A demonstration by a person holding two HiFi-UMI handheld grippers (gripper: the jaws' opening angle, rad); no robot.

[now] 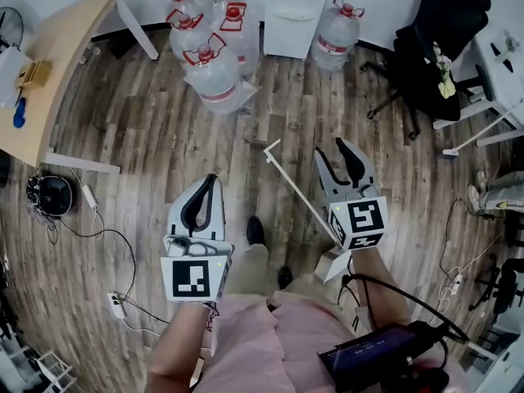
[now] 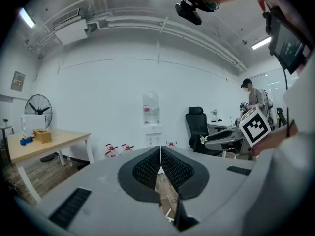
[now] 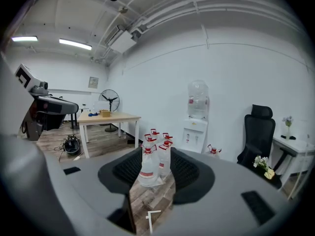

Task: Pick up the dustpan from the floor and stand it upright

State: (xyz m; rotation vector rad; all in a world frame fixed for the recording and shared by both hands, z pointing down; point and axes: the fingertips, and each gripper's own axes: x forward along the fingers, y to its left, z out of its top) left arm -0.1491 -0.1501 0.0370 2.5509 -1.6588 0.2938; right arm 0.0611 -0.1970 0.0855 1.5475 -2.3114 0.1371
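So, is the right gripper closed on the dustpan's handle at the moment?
No, the right gripper has its jaws standing apart with nothing between them, and the dustpan handle shows lower down, ungripped.

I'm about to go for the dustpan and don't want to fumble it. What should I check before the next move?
1. Right tongs open: ok. The jaws are apart with nothing between them.
2. Left tongs free: ok. The jaws are together and empty.
3. White long-handled dustpan in sight: ok. Its thin handle runs just beside the right tongs in the head view.
4. Grip on the handle: not ok. Neither tongs touches it.
5. Dustpan already upright: cannot tell from this steep downward angle.
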